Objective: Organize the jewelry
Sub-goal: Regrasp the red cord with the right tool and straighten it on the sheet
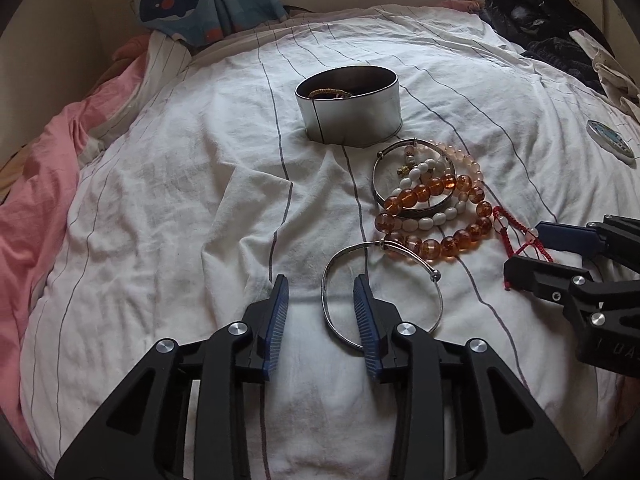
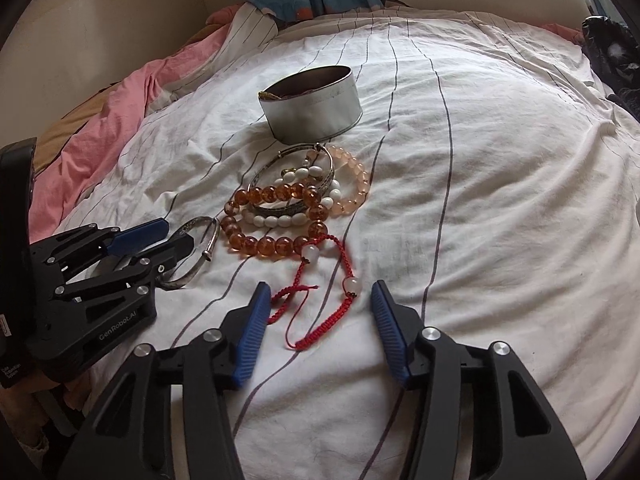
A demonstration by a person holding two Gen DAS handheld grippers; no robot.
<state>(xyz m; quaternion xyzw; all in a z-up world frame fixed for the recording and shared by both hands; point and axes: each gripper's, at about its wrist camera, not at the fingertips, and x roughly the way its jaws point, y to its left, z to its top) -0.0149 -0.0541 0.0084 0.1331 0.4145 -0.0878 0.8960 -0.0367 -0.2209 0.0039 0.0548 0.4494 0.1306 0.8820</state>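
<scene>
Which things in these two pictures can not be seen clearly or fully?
- Contents of the round silver metal tin: both views, its wall hides all but a gold-coloured piece at the rim.
- Thin silver bangle: left wrist view, the left tool covers its near edge.
- Round metal-rimmed disc: left wrist view, too small to identify.

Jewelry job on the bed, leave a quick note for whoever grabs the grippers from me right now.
Left gripper: open, one finger inside the thin silver bangle, not gripping it.
Right gripper: open around the red cord bracelet, not closed on it.
On the striped sheet: amber bead bracelet, white bead bracelet, pink bead bracelet and a wide silver bangle, piled before the round tin.
Done: a gold-coloured chain is in the tin.
Left: everything else goes in.
</scene>
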